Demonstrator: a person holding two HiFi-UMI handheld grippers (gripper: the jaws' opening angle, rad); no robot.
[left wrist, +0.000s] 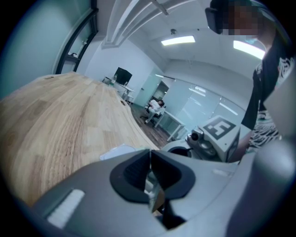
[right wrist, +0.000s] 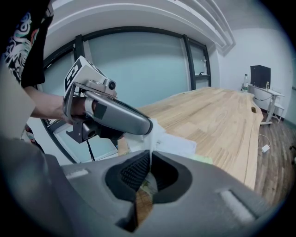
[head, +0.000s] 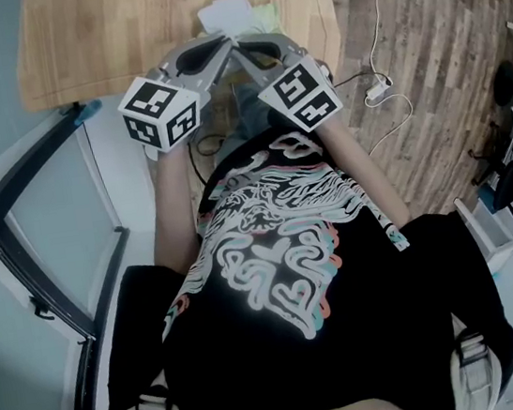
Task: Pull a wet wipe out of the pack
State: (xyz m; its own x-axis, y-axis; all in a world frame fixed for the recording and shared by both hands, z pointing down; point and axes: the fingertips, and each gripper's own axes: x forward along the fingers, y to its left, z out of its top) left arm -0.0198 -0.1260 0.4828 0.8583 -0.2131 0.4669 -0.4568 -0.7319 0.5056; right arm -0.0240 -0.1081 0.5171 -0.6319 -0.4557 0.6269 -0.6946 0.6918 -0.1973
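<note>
One wooden tabletop (head: 101, 41) fills the head view at 12 o'clock. Two grippers meet there. The left gripper (head: 218, 44) has its jaws pressed fully together. The right gripper (head: 238, 43) has its jaws pinching a white sliver of the one raised wet wipe (right wrist: 155, 132). They hide the near edge of the single wet-wipe pack (head: 227, 11), whose print is unreadable.

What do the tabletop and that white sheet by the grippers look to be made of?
Tabletop: wood, pale and matte, with visible grain and plank joints. White sheet: thin, limp, likely nonwoven wipe fabric, as it creases softly; dampness cannot be seen.
</note>
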